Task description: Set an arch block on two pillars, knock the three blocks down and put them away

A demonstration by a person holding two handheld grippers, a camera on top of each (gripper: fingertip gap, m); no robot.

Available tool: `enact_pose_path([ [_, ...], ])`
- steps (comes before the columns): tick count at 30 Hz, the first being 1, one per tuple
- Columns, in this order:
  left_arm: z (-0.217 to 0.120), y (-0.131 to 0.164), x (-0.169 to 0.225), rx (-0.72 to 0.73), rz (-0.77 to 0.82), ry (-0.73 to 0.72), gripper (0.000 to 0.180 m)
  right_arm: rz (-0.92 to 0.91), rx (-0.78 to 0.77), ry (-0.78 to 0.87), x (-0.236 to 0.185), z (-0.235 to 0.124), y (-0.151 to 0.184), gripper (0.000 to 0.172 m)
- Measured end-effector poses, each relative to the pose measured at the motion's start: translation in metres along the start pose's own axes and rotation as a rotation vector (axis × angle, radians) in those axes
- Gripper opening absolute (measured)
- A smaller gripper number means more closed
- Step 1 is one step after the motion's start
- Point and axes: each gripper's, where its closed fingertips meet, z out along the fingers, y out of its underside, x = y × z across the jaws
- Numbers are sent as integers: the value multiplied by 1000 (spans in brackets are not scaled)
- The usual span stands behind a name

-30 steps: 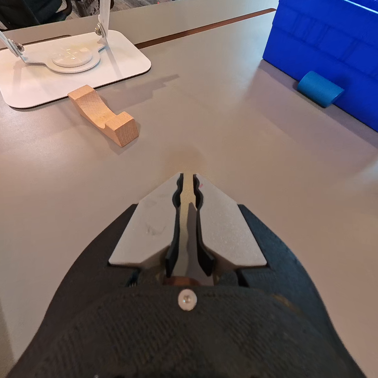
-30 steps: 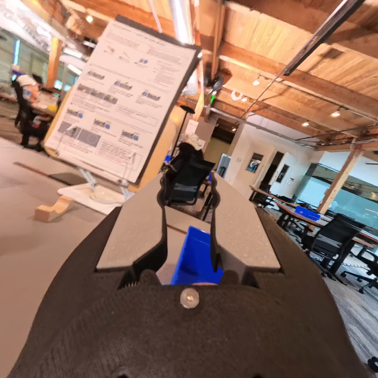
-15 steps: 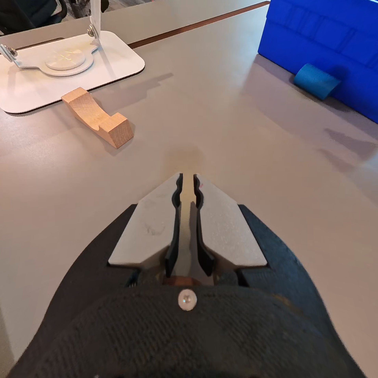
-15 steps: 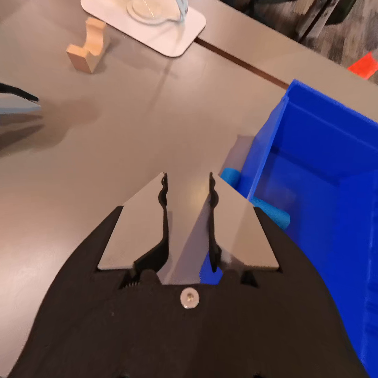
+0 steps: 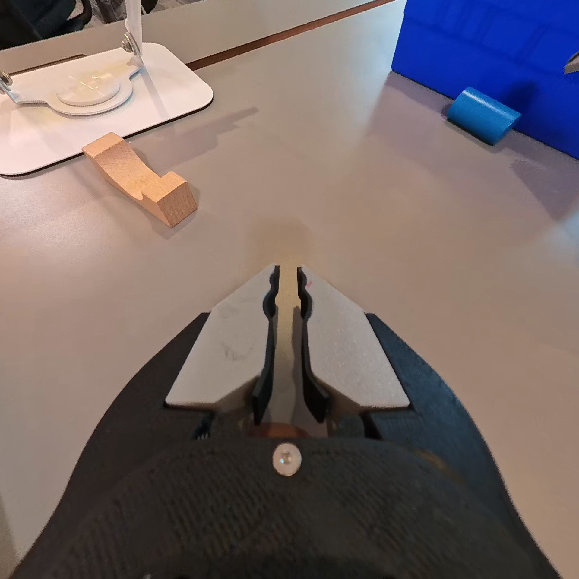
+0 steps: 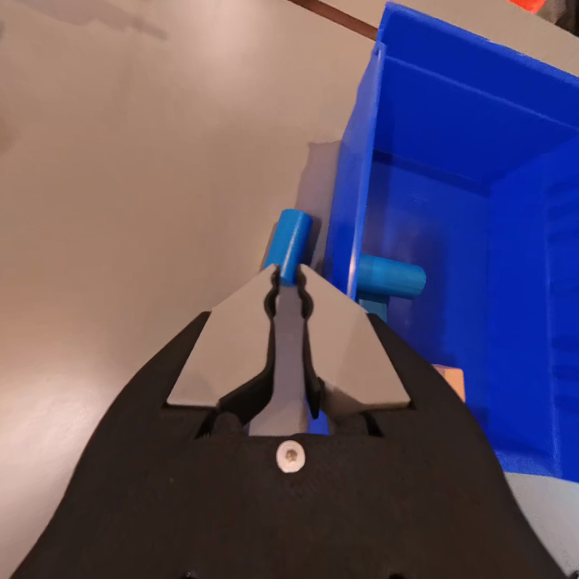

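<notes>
A wooden arch block [image 5: 141, 180] lies on its side on the grey table, to the far left of my left gripper [image 5: 287, 269]. That gripper is shut with nothing between its pads, low over bare table. A blue cylinder pillar [image 5: 482, 116] lies on the table against the outside of the blue bin [image 5: 485, 40]. In the right wrist view my right gripper [image 6: 288, 269] is shut and hangs over the near end of this cylinder [image 6: 289, 241], without gripping it. A second blue cylinder [image 6: 391, 275] lies inside the bin [image 6: 369, 156].
A white stand base [image 5: 94, 103] sits at the far left, just behind the arch block. A light wooden block [image 6: 452, 383] lies in the bin. A brown seam [image 5: 282, 40] crosses the table at the back. The right gripper's tip [image 5: 571, 65] shows at the left view's right edge. Across from one pair of fingers to the other is roughly 30 cm. The blue cylinder pillar [image 5: 482, 116] is about 6 cm from my right fingertips and 25 cm from my left. Measured from the fingertips, the wooden arch block [image 5: 141, 180] is 15 cm or so from the left gripper and 35 cm from the right.
My right gripper swung down from facing the room to the cylinder beside the bin, and its jaws closed without taking hold of anything. The left gripper barely moved and stayed shut.
</notes>
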Motion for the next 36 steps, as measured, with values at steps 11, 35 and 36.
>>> enact_pose_path([
  [11,0,0,1,-1,8,0,9,19,-148,-22,-20,35,21,50],
  [35,1,2,6,-15,31,12,9,45,-137,29,-11,27,21,55],
  [36,1,3,6,-17,34,13,9,49,-131,31,-10,29,21,54],
])
